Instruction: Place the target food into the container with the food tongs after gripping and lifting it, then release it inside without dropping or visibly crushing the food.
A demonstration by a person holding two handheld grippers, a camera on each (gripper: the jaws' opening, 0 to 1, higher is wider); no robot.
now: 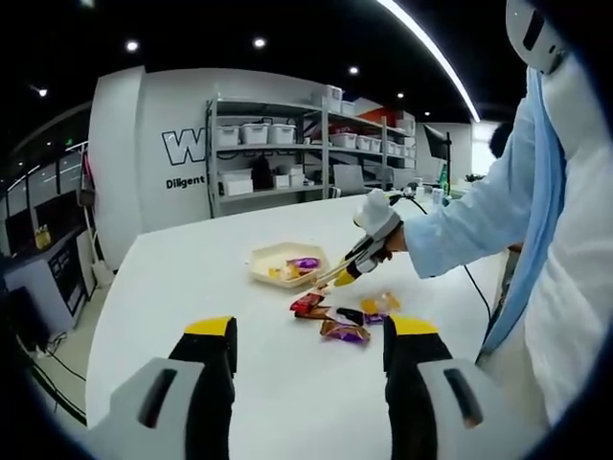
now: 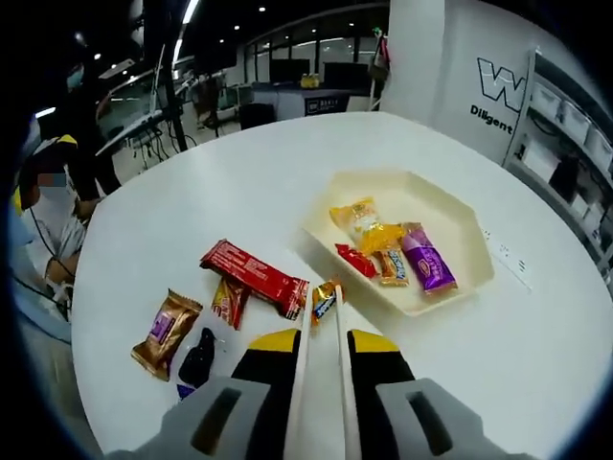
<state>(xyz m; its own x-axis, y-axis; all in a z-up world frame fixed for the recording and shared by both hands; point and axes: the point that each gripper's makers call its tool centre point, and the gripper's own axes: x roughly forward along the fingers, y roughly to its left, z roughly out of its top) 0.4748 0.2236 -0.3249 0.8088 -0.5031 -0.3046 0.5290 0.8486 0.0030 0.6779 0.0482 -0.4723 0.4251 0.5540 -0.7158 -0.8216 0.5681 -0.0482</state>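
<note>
— So where does the small snack [image 2: 324, 300] sit relative to the tongs [image 2: 321, 383]?
— Right at their tips, pinched between them, on the table [image 2: 192, 192] just beside the tray [image 2: 460, 225] and touching the red bar [image 2: 254, 276].
— And the right gripper [image 2: 321, 350]?
— Clenched on the tongs. The left gripper [image 1: 308, 340] hangs released, well apart from the tray [image 1: 263, 259].

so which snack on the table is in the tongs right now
The small gold-and-blue snack, pinched at the tips of the tongs. It sits just right of the long red bar, nearest the tray.
</note>
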